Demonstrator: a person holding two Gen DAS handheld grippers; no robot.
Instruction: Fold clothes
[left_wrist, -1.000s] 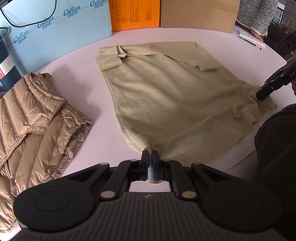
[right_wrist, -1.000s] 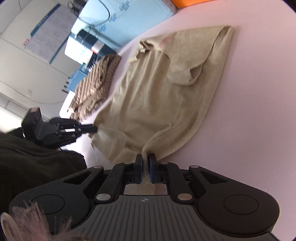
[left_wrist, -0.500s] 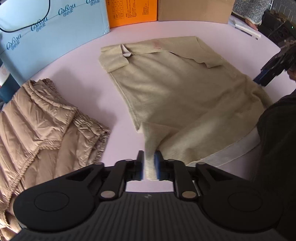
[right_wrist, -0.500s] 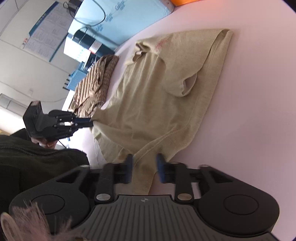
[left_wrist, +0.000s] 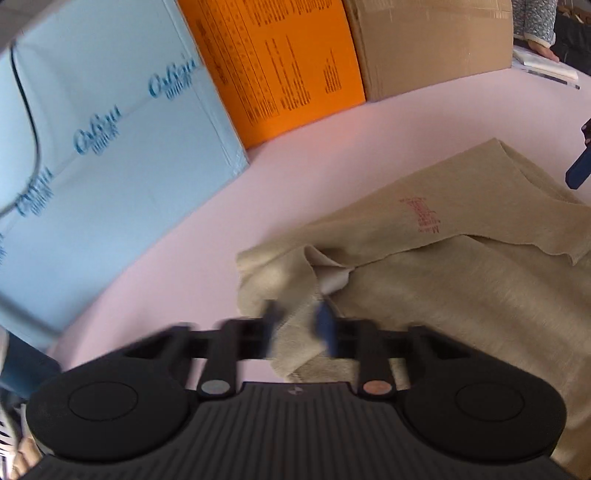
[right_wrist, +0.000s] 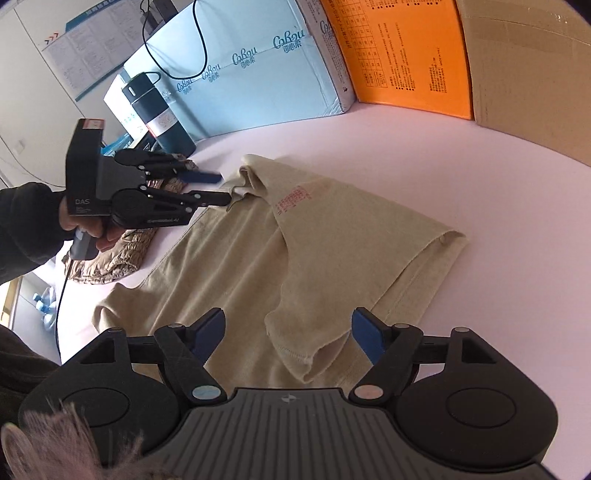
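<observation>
**One beige shirt on the pink table, two grippers at its edges**

One beige shirt (right_wrist: 332, 251) is seen, spread flat on the pale pink table (right_wrist: 461, 177), with a small red print near its collar. Two grippers are counted. The left gripper (right_wrist: 221, 188) is held at the shirt's collar corner; its fingers (right_wrist: 205, 178) are slightly spread, with the cloth lying between them, and no pinch is seen. The view from the left wrist is blurred there. The right gripper (right_wrist: 288, 334) is held over the shirt's short sleeve, and its blue-padded fingers (right_wrist: 365, 334) are spread wide, with nothing gripped.

Three boxes are lined up beyond the shirt, along the table's far edge: one light blue box (right_wrist: 258, 74) with repeated blue lettering, one orange box (right_wrist: 406, 51) printed with black text beside it, and one brown cardboard box (right_wrist: 535, 74) beside that. One dark flask (right_wrist: 159, 110) stands to the left of the blue box. One quilted tan jacket (right_wrist: 122, 254) is bunched left of the shirt, partly hidden behind the left gripper. A black cable is draped over the blue box.

The table is smooth and uncreased around the shirt. Behind the boxes a pale wall with printed charts is visible, and water bottles are seen on the floor far to the left of the shirt.
</observation>
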